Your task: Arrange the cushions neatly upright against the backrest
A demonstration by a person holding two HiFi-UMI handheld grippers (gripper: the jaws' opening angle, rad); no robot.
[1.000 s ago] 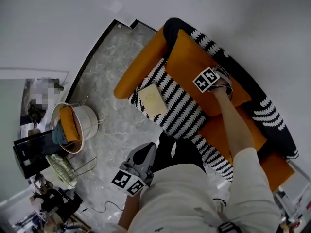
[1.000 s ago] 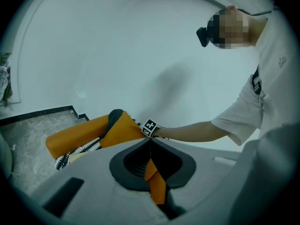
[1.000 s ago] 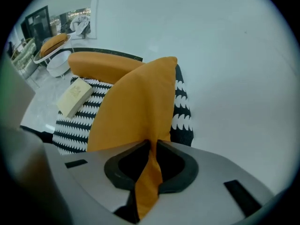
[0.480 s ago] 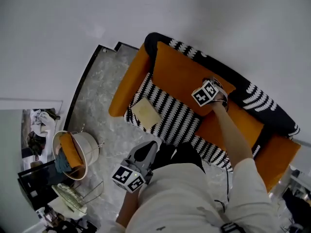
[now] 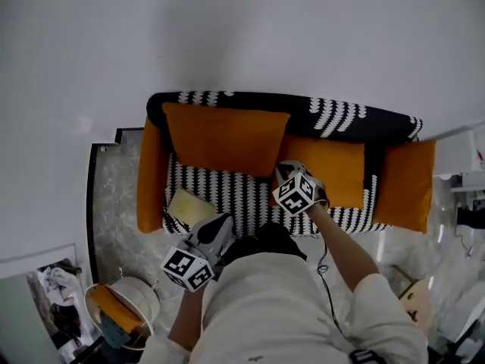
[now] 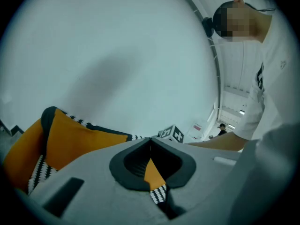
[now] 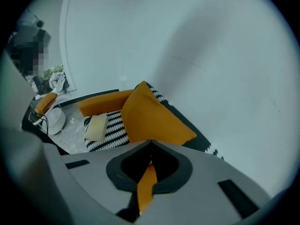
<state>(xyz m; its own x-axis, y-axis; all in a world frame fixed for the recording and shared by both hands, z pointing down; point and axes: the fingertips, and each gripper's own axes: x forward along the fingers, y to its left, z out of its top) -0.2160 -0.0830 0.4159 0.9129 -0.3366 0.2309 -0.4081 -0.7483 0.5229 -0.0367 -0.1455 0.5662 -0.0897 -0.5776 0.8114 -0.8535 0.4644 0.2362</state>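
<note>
Two orange cushions stand against the black-and-white backrest of the sofa (image 5: pixel 356 120). The large one (image 5: pixel 226 139) (image 7: pixel 150 114) is at the left, the smaller one (image 5: pixel 333 169) at the right. My right gripper (image 5: pixel 286 174) (image 7: pixel 150 143) hovers over the seat by the smaller cushion's lower left corner and points along the sofa. Its jaws are shut, and only a strip of orange shows in the slit behind the tips. My left gripper (image 5: pixel 218 224) (image 6: pixel 150 140) is low in front of the sofa by the person's legs, shut and holding nothing.
A flat cream pad (image 5: pixel 189 205) (image 7: pixel 96 125) lies on the striped seat near the left orange armrest (image 5: pixel 151 180). A white basket (image 5: pixel 129 309) with orange cloth stands on the marble floor at the lower left. The white wall rises right behind the sofa.
The head view has swung, so the sofa now lies level across it. My right gripper has come off the cushion's top edge, down to its lower left corner. The left gripper stays by the legs.
</note>
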